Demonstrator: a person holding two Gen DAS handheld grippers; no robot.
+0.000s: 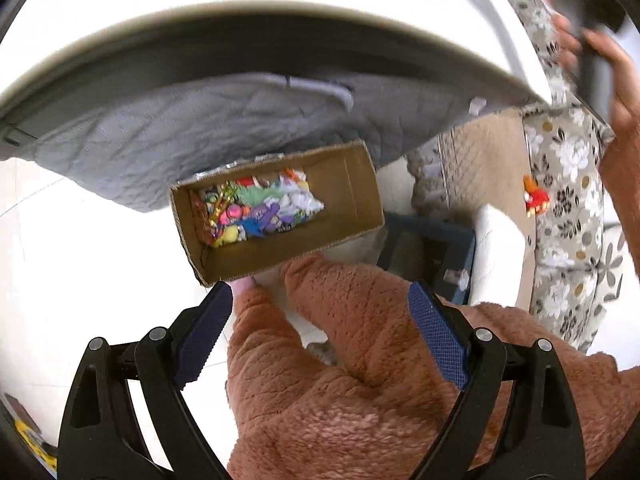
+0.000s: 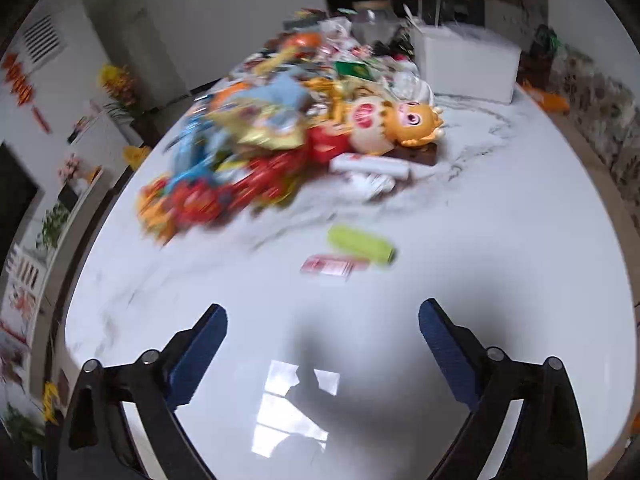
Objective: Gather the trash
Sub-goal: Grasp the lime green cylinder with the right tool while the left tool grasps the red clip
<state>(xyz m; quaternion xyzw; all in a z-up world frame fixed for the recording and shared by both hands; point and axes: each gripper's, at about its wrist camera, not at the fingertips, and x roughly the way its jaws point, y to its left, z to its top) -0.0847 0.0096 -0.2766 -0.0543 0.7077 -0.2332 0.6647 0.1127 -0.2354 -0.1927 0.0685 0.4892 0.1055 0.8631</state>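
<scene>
Trash run: both grippers empty, next pick on the table.

Item: left gripper (image 1: 320, 300), jaws spread, nothing between them, above the box (image 1: 276, 210) on the floor, which already holds bright scraps. Item: right gripper (image 2: 323, 318), jaws wide and bare, over the white table (image 2: 500, 264). Nearest trash: green wrapper (image 2: 362, 246) touching a red packet (image 2: 334, 267), well apart from the big pile (image 2: 280, 136). Advice: take one at a time, square on, and close fully before lifting.

A glossy white marbled surface (image 2: 500, 264) reflects window light, while the trash box (image 1: 356, 184) is matt brown cardboard beside fuzzy fleece sleeves (image 1: 360, 360).
</scene>
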